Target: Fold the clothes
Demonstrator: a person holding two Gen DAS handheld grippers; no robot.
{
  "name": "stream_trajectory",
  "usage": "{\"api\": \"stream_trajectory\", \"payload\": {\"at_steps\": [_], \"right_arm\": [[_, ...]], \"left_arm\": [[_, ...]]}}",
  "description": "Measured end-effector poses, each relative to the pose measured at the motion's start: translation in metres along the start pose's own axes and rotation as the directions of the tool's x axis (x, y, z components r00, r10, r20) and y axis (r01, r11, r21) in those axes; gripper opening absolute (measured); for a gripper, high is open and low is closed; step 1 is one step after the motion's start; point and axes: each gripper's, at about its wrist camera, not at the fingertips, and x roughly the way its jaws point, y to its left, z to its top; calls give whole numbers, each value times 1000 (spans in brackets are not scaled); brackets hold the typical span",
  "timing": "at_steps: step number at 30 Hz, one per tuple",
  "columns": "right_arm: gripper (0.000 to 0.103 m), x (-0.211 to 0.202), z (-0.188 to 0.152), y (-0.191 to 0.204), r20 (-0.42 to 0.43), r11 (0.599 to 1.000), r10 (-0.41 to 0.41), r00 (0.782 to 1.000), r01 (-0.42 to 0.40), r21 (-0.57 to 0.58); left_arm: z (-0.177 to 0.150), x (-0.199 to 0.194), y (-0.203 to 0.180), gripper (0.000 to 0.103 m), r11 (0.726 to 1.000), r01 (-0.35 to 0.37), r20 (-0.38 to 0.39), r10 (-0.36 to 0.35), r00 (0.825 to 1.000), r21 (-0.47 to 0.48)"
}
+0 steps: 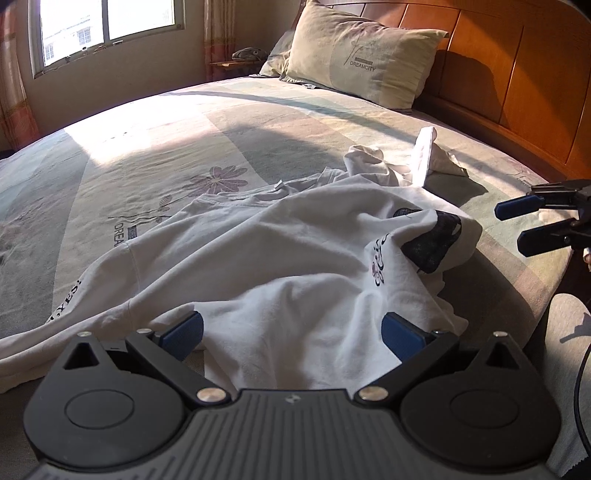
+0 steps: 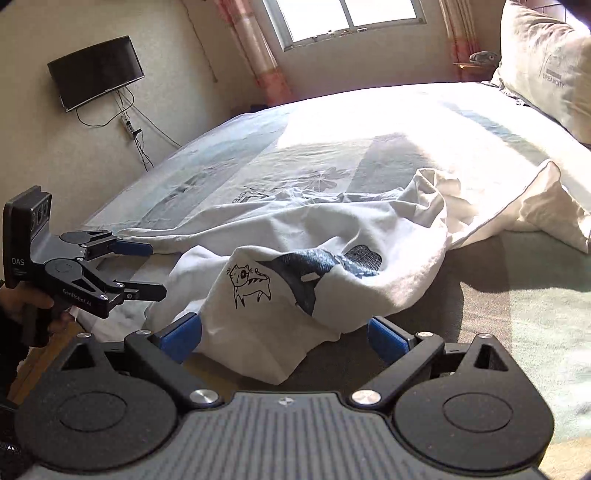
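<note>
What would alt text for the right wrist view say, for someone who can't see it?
A crumpled white T-shirt with a cat drawing lies unfolded on a bed, just ahead of the open right gripper. The left gripper, also open, comes in from the left, held by a hand. A pillow and sunlit window sit behind.

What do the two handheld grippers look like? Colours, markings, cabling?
Both match: the left gripper and right gripper have black linkage arms with silver pivot screws, round black hubs, a ribbed grey centre plate and blue finger pads. In the right wrist view, the left unit's body reads "DAS" and "GenRobot.AI". A thin dark cable shows at the left view's right edge.
</note>
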Motion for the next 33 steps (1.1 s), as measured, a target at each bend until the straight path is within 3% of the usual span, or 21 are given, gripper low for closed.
{"api": "stream_trajectory", "payload": {"at_steps": [6, 9, 11, 19, 25, 29, 32, 33], "right_arm": [[102, 76, 54, -24, -48, 996, 5, 999, -9, -85], [102, 123, 62, -39, -163, 995, 6, 987, -22, -95], [102, 146, 57, -50, -268, 996, -2, 963, -22, -86], [103, 155, 49, -60, -321, 1000, -16, 947, 19, 8], [103, 175, 63, -55, -404, 991, -92, 910, 122, 50], [103, 184, 74, -58, -463, 976, -109, 879, 184, 119], [103, 178, 85, -75, -510, 914, -66, 858, 257, 315], [103, 170, 85, -83, -505, 893, -65, 861, 277, 356]], "left_arm": [[35, 65, 25, 102, 991, 135, -48, -135, 990, -3], [39, 105, 34, 102, 977, 212, -138, -211, 968, -5], [38, 109, 39, 102, 971, 236, -155, -238, 959, -32], [35, 127, 58, 102, 936, 322, -219, -346, 912, -140], [60, 148, 48, 102, 945, 315, -397, -323, 859, -88], [65, 153, 59, 102, 934, 298, -405, -355, 842, -199], [69, 156, 50, 102, 947, 293, -456, -319, 830, -130], [70, 158, 43, 102, 954, 287, -482, -290, 827, -81]]}}
